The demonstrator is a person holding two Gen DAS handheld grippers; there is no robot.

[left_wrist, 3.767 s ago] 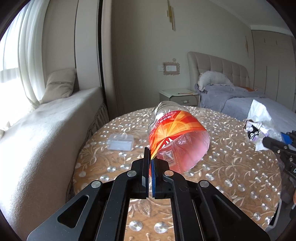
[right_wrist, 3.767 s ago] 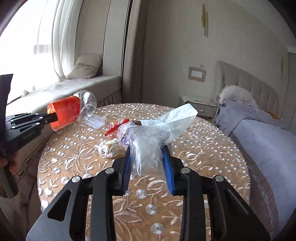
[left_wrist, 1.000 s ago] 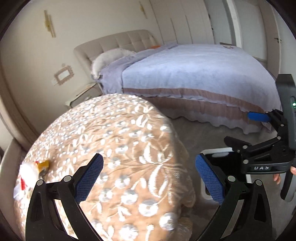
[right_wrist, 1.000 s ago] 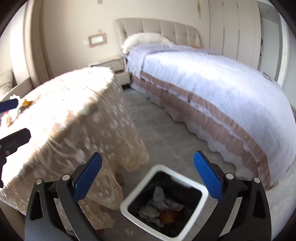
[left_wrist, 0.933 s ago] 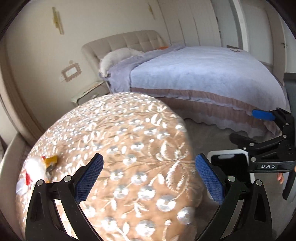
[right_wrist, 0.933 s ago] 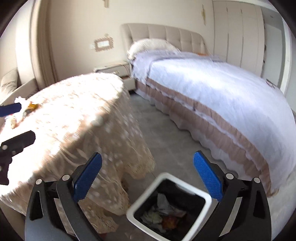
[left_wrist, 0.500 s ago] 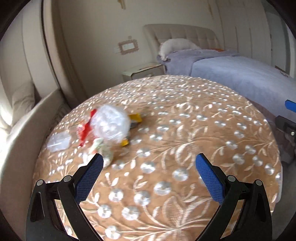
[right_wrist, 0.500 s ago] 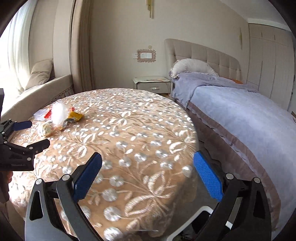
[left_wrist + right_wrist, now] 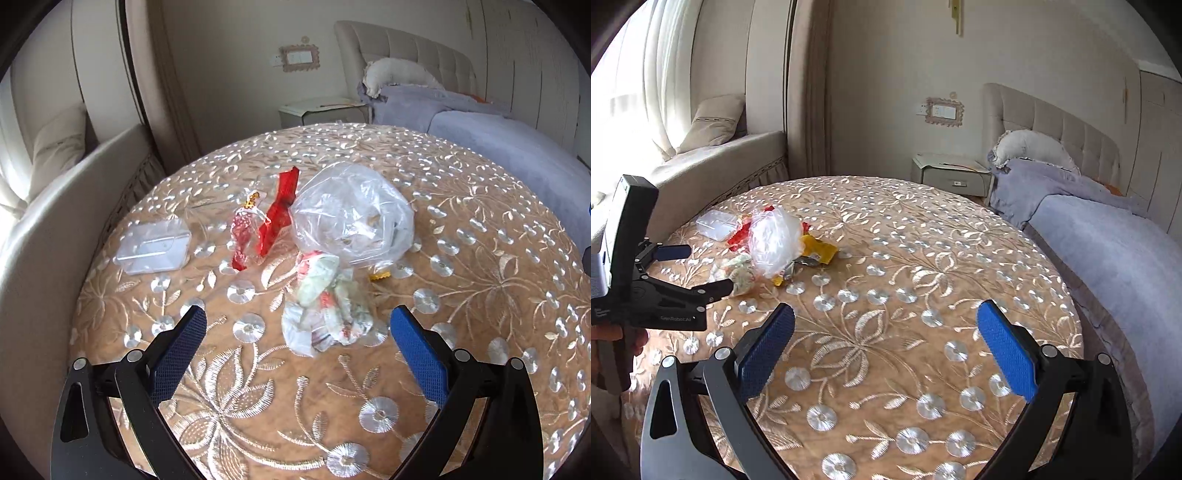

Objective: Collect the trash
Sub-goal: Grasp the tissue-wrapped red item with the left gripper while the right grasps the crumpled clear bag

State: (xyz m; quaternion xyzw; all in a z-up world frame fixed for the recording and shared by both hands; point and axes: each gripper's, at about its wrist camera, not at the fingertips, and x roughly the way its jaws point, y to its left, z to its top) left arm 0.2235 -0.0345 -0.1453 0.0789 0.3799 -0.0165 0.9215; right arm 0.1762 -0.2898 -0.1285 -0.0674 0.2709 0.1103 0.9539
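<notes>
Left gripper (image 9: 295, 325) and right gripper (image 9: 886, 325) both hold nothing, jaws spread wide above the table (image 9: 923, 258); the crumpled wrapper (image 9: 325, 306) lies between the left fingers.

Both wrist views look down over the round table (image 9: 480, 280), sharing the trash pile (image 9: 768, 247).

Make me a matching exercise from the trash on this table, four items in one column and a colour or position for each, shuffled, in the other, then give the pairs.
Items:
1. clear plastic box
2. red wrapper
3. crumpled plastic bag
4. crumpled paper wad

Descriptions:
A. nearest the open left gripper
B. farthest left on the table
C. bright red strip
D. big transparent ball

Pairs: 1-B, 2-C, 3-D, 4-A
</notes>
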